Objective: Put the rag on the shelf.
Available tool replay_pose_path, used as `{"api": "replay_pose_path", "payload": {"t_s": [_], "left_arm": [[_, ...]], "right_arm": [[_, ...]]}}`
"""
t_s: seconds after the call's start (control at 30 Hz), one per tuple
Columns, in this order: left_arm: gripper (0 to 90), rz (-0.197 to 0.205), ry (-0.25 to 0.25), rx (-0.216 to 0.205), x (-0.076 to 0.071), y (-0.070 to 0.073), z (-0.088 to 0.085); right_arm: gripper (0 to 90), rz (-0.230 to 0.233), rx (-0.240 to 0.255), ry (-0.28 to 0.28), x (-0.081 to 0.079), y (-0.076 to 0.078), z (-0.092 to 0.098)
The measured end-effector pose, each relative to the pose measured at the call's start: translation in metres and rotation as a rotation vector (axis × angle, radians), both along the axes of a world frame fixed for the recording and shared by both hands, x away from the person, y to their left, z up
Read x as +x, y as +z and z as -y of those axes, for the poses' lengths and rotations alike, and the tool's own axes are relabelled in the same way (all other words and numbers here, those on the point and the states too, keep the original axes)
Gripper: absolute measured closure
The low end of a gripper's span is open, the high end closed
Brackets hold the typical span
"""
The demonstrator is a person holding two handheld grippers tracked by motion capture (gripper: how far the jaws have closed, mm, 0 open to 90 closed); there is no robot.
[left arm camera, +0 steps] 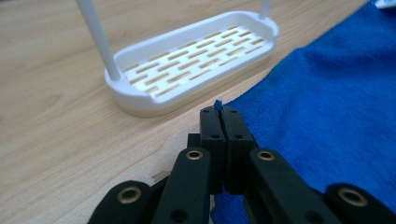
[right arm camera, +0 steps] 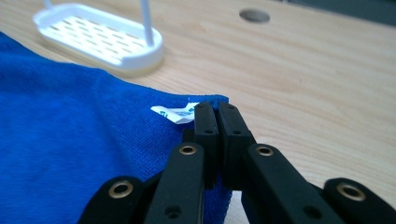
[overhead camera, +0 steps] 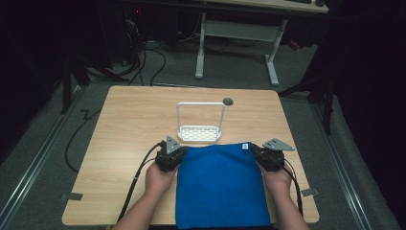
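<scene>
A blue towel [overhead camera: 219, 184] lies flat on the wooden table [overhead camera: 129, 120], its near edge hanging over the front. My left gripper [overhead camera: 177, 151] is shut on the towel's far left corner; a sliver of blue cloth pokes up between its closed jaws [left arm camera: 219, 110]. My right gripper [overhead camera: 256, 151] is shut on the far right corner, beside the white label [right arm camera: 175, 113]. The blue towel [left arm camera: 327, 107] spreads to the right in the left gripper view, and the blue towel [right arm camera: 79, 140] spreads to the left in the right gripper view.
A white slotted tray with a tall hoop handle [overhead camera: 199, 132] stands just beyond the towel's far edge, also seen as the tray [left arm camera: 191, 60] and the tray [right arm camera: 100, 39]. A round cable hole [overhead camera: 228, 101] sits near the table's back edge. A white desk frame [overhead camera: 237, 45] stands behind.
</scene>
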State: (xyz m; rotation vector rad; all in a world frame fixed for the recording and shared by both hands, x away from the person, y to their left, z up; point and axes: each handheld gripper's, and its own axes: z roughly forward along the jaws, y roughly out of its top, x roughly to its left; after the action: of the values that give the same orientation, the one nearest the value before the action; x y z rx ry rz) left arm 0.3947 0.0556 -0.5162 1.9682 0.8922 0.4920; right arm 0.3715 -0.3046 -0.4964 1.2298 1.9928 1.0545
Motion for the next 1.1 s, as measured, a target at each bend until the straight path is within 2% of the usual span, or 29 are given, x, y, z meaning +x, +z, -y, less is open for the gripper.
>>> {"api": "replay_pose_path", "payload": {"t_s": [0.13,0.2,0.3,0.43,0.6,0.7,0.77,0.87,0.97,1.1], "left_arm": [[88.9,0.041,0.001,-0.071,-0.012,0.004,-0.007],[88.9,0.063,0.005,-0.06,-0.013,0.01,-0.012],[88.9,0.071,0.025,-0.127,-0.016,0.018,-0.023],[88.9,0.076,0.03,-0.165,-0.016,0.024,-0.025],[88.9,0.126,0.031,-0.162,-0.023,0.035,-0.026],[88.9,0.153,0.038,-0.175,-0.028,0.042,-0.028],[89.0,0.177,0.051,-0.189,-0.032,0.05,-0.033],[89.0,0.198,0.06,-0.196,-0.035,0.055,-0.036],[89.0,0.229,0.074,-0.207,-0.038,0.06,-0.044],[89.0,0.234,0.079,-0.222,-0.039,0.063,-0.048]], "right_arm": [[88.0,0.05,0.012,-0.011,-0.014,0.01,-0.002],[88.0,0.069,0.021,-0.016,-0.019,0.015,-0.002],[88.0,0.097,0.029,-0.022,-0.027,0.021,-0.004],[88.0,0.118,0.029,-0.02,-0.033,0.026,-0.007],[88.0,0.171,0.043,-0.008,-0.042,0.035,-0.012],[88.0,0.206,0.055,0.001,-0.047,0.042,-0.014],[88.0,0.238,0.067,0.003,-0.051,0.048,-0.015],[88.0,0.255,0.075,0.005,-0.053,0.051,-0.016],[88.0,0.298,0.086,0.015,-0.056,0.057,-0.02],[88.0,0.309,0.098,0.024,-0.058,0.06,-0.024]]}}
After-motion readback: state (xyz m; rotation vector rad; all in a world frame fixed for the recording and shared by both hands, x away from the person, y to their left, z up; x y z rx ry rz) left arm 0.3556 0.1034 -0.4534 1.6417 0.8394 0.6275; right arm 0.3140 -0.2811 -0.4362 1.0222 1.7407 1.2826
